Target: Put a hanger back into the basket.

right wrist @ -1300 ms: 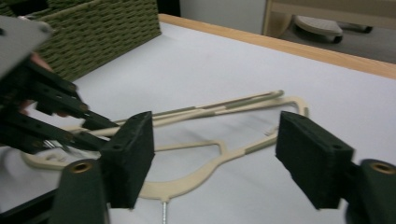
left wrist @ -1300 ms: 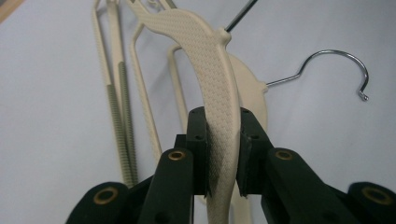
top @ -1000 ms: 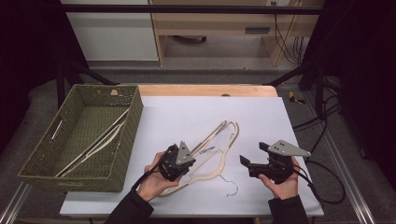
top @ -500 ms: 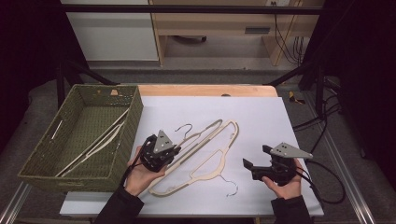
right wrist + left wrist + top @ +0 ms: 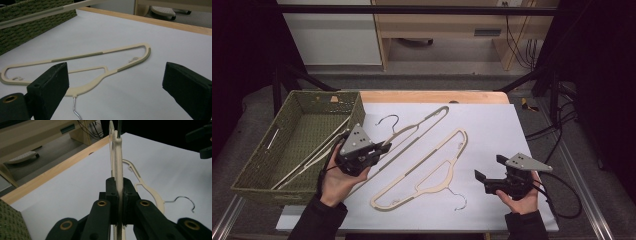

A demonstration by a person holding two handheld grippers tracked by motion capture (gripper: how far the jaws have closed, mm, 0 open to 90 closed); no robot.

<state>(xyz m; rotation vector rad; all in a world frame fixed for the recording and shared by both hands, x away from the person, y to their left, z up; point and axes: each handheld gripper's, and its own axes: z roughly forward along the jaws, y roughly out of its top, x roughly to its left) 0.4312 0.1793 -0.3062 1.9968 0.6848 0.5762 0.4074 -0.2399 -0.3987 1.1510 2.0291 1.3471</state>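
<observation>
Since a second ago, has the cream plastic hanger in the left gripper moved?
Yes. The cream plastic hanger, clamped in the left gripper, shifted left toward the green woven basket.

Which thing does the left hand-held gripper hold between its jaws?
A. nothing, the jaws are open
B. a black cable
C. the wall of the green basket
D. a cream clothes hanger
D: in the left gripper view the left hand-held gripper is clamped on the cream hanger.

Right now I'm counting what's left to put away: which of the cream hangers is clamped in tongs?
The upper hanger, nearer the basket: the left tongs are shut on it. The other hanger lies flat, untouched.
</observation>
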